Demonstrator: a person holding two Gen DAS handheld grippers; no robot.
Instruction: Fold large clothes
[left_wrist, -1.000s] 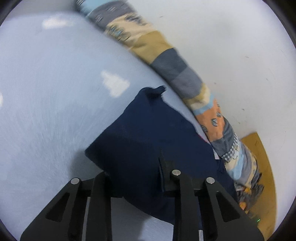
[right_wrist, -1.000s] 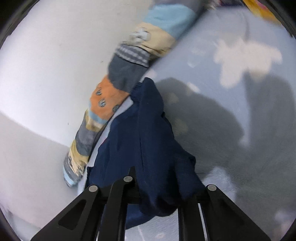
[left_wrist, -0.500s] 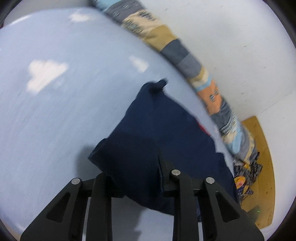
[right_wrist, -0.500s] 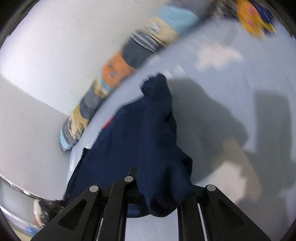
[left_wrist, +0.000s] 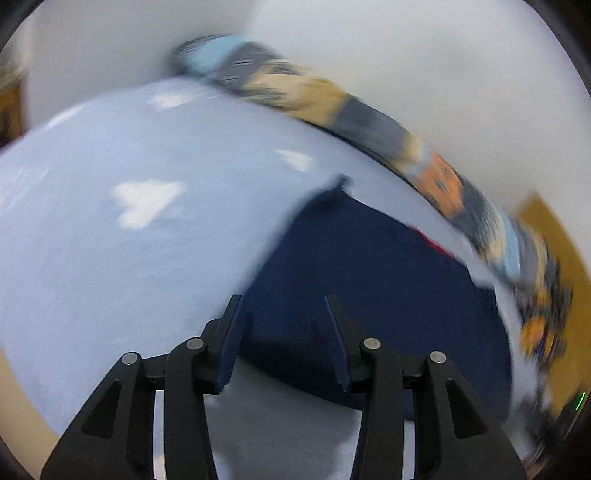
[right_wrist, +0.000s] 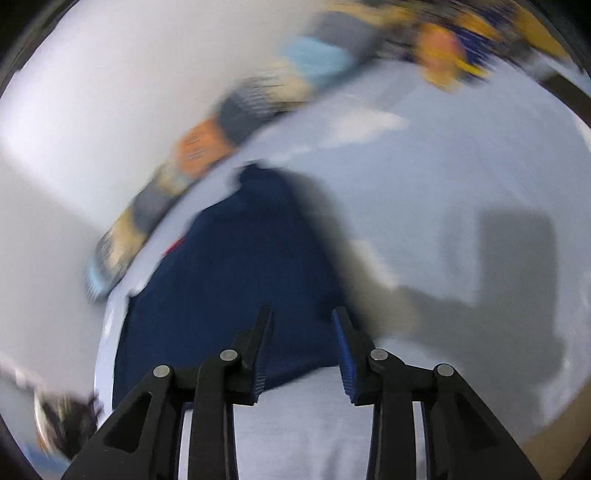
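Note:
A dark navy garment (left_wrist: 362, 280) lies folded on the pale blue bed sheet (left_wrist: 129, 258), with a bit of red showing at its far edge. My left gripper (left_wrist: 282, 306) hovers over the garment's near edge, its jaws opening, and no cloth is pinched between the pads. In the right wrist view the same navy garment (right_wrist: 236, 288) spreads out ahead and to the left. My right gripper (right_wrist: 301, 314) is above its near edge, jaws opening, with nothing pressed between them. Both views are blurred by motion.
A long patchwork bolster (left_wrist: 369, 122) in orange, grey, tan and light blue runs along the white wall behind the bed (right_wrist: 199, 147). Wooden floor (left_wrist: 554, 236) shows at the right. Shadows of the grippers fall on the sheet (right_wrist: 498, 295).
Both grippers have let go of the navy cloth and spread their jaws. Both have drawn back and lifted, so the garment now lies flat on the sheet ahead.

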